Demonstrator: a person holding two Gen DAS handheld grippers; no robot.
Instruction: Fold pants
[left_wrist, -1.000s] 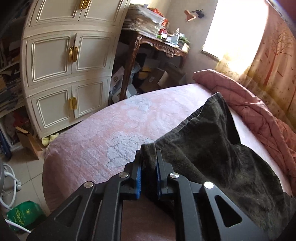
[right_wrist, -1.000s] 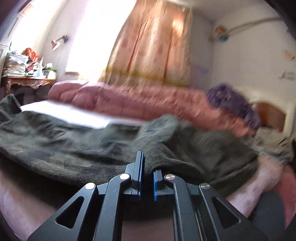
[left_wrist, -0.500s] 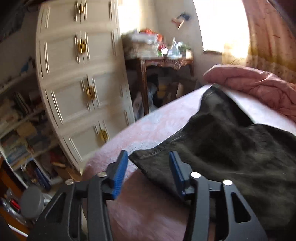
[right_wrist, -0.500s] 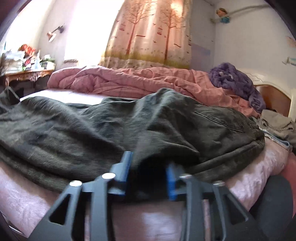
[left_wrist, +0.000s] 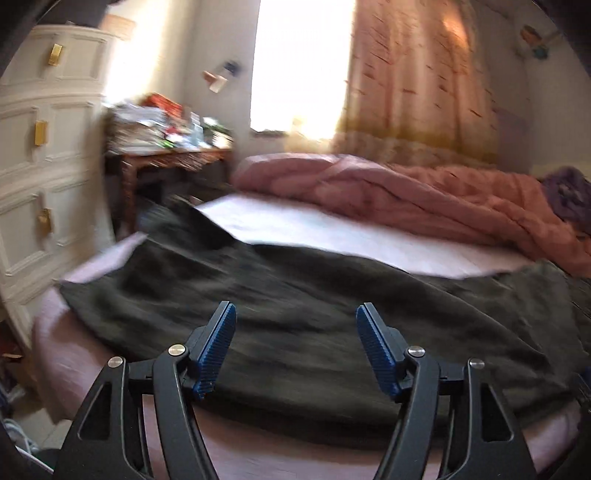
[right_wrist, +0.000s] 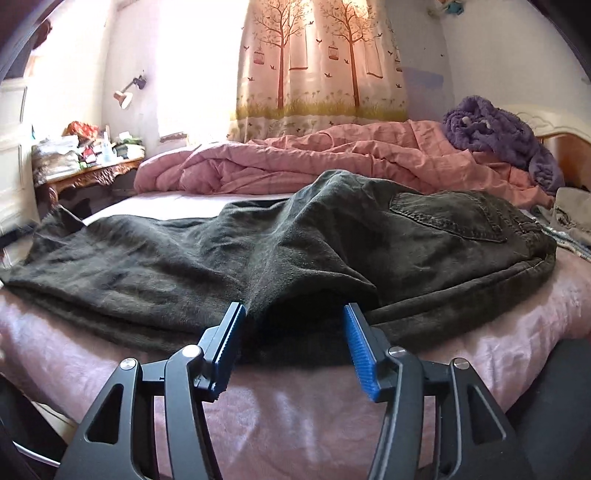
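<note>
Dark green-grey pants (right_wrist: 258, 243) lie lengthwise across the near edge of a pink bed (right_wrist: 280, 413), legs to the left, waist and back pocket (right_wrist: 450, 216) to the right. They also show in the blurred left wrist view (left_wrist: 295, 295). My right gripper (right_wrist: 293, 347) is open, its blue pads either side of a raised fold at the near edge. My left gripper (left_wrist: 295, 349) is open wide and empty just above the pants' near edge.
A rumpled pink quilt (right_wrist: 332, 162) lies along the far side of the bed. A purple blanket (right_wrist: 498, 129) sits at the headboard on the right. A cluttered wooden side table (left_wrist: 166, 155) and a cream wardrobe (left_wrist: 40, 166) stand at the left.
Both grippers have opened and let go of the pants, which now lie on the bed. The left gripper has swung right, from the wardrobe toward the window.
</note>
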